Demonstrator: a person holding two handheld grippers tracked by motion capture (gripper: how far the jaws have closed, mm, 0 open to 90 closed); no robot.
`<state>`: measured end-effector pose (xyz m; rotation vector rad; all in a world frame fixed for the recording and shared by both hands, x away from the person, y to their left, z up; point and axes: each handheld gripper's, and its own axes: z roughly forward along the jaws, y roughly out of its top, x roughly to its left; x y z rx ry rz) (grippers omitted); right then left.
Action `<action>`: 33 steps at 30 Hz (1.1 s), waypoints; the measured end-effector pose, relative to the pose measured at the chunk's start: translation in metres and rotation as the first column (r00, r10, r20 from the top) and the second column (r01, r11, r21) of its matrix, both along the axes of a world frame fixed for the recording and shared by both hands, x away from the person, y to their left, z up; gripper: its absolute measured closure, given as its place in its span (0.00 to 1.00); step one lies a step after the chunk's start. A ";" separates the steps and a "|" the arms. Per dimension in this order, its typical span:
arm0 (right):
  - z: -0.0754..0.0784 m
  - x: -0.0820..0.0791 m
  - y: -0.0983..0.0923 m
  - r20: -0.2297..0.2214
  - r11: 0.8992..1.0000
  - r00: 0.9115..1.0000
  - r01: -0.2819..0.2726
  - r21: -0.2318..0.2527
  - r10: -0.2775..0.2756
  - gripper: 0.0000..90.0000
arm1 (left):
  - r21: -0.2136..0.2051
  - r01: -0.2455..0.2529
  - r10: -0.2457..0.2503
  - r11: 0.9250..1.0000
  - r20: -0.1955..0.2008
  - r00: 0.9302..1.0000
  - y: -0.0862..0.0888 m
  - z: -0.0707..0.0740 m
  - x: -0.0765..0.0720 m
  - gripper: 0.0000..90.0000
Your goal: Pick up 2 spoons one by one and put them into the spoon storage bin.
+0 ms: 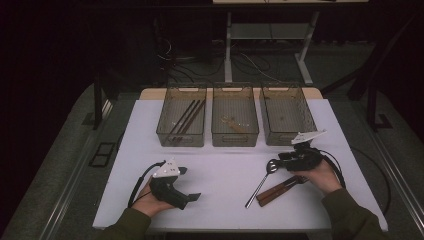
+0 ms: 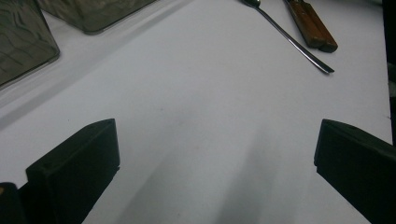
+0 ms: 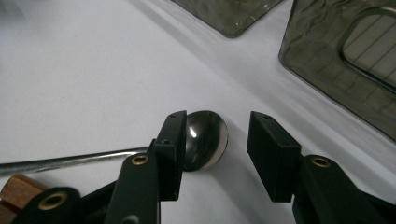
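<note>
Black jaws of the right gripper (image 3: pixel 215 156) stand parted around the spoon (image 3: pixel 205 139), its bowl touching one pad, nothing clenched; closing here risks the rounded bowl skidding across the desk (image 3: pixel 84 74); left gripper (image 2: pixel 215 158) gapes idle

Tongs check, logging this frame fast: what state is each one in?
Left tongs: open, nothing between them, over the white table.
Right tongs: open around the shiny metal spoon's bowl, not gripping it.
</note>
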<state>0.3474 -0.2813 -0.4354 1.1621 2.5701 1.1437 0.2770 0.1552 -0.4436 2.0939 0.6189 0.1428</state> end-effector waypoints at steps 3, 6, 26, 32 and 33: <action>-0.002 0.002 0.002 -0.003 1.000 1.000 0.000 0.005 0.000 0.65 | 0.004 0.002 -0.002 1.000 -0.001 1.000 -0.001 0.000 0.000 0.00; -0.003 0.004 0.005 0.005 1.000 1.000 -0.003 0.006 0.003 0.66 | 0.004 0.000 0.000 1.000 -0.002 1.000 -0.001 0.000 0.000 0.00; -0.013 0.005 0.011 -0.019 0.998 0.998 -0.055 -0.026 0.054 0.75 | 0.009 0.006 -0.006 1.000 -0.001 1.000 -0.001 -0.001 0.000 0.00; -0.013 0.004 0.008 -0.035 0.997 0.997 -0.070 -0.013 0.070 0.81 | 0.011 0.006 -0.006 1.000 -0.001 1.000 -0.001 -0.001 0.000 0.00; -0.013 0.004 0.007 -0.040 0.998 0.997 -0.069 -0.010 0.069 0.81 | 0.009 0.006 -0.006 1.000 -0.002 1.000 -0.001 -0.001 0.000 0.00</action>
